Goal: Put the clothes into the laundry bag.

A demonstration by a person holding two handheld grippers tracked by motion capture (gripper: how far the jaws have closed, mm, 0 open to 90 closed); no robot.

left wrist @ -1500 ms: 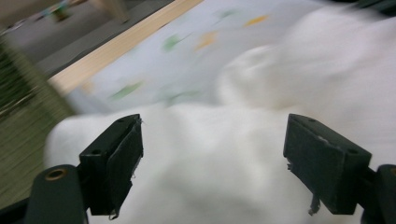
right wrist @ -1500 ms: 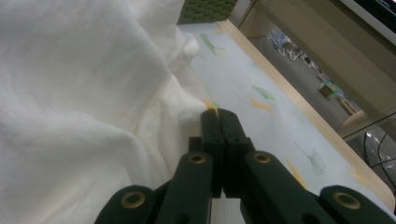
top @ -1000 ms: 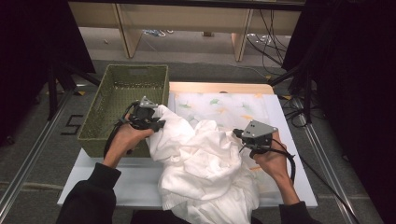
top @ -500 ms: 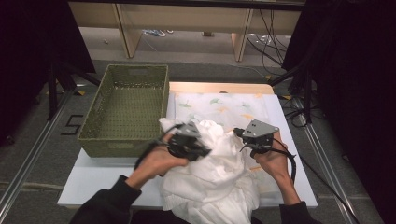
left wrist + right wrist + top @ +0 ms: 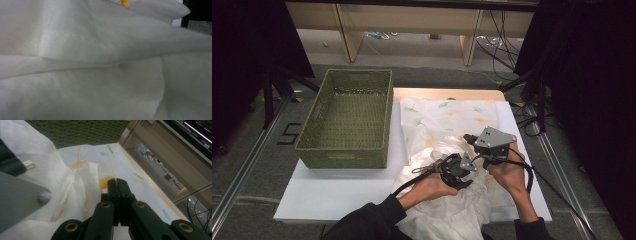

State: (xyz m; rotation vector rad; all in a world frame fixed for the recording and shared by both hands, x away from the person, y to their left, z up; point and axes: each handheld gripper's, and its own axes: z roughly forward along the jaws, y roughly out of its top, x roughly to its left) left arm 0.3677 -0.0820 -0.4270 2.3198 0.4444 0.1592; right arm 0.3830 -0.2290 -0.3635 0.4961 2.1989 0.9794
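Note:
A white cloth [image 5: 447, 120] with yellow and green prints lies spread at the far side of the table and bunched near me. My right gripper [image 5: 469, 137] holds still over the bunch. In the right gripper view its jaws [image 5: 117, 183] are pressed together at a raised fold of the cloth [image 5: 75, 182]. My left gripper [image 5: 462, 172] sits low in the bunched cloth, just left of the right one. Its jaws have just been opening. The cloth [image 5: 100, 75] lies so close to the left gripper's camera that its jaws are hidden.
A green woven basket [image 5: 344, 155] stands on the left part of the white table [image 5: 337, 195]; its wall [image 5: 75, 130] is in the right gripper view too. Black cables trail from both grippers toward me. Shelving and floor cables lie beyond the table.
My left gripper has travelled right from the basket's near corner across the cloth and now sits next to the right gripper. The cloth pile has flattened. The right hand has stayed put.

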